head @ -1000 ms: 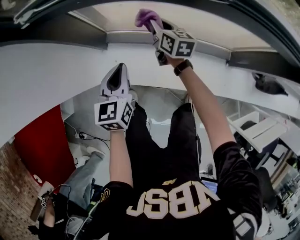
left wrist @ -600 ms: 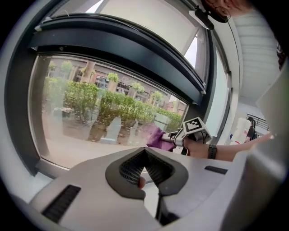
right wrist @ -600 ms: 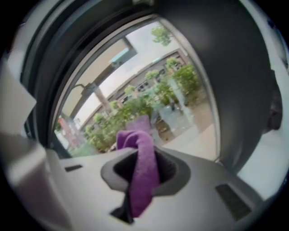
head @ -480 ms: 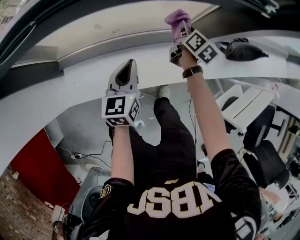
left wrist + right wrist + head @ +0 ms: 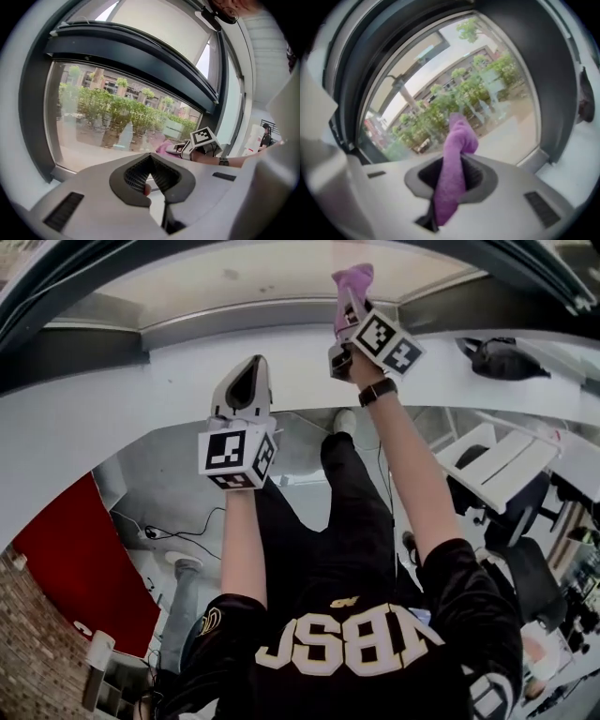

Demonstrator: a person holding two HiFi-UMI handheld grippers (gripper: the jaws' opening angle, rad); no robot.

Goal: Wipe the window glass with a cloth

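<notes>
The window glass (image 5: 108, 117) fills the left gripper view, with green bushes behind it. My right gripper (image 5: 349, 304) is shut on a purple cloth (image 5: 352, 279) and holds it up at the lower part of the pane (image 5: 234, 277). In the right gripper view the cloth (image 5: 457, 154) stands up between the jaws, its folded tip against the glass (image 5: 487, 89). My left gripper (image 5: 246, 376) is shut with nothing in it, lower and to the left over the white sill. The left gripper view shows its shut jaws (image 5: 151, 176) and the right gripper (image 5: 200, 139) with the cloth (image 5: 164, 147) beyond.
A dark window frame (image 5: 140, 51) surrounds the pane. A white sill (image 5: 112, 409) runs below it, with a black bag (image 5: 502, 360) on it to the right. A red panel (image 5: 66, 559) is at lower left, and white chairs and desks (image 5: 497, 479) are at right.
My right gripper has carried the cloth to the right along the lower glass, and the pane's right and bottom frame now show in its view. The left gripper has stayed shut, nearly still.
</notes>
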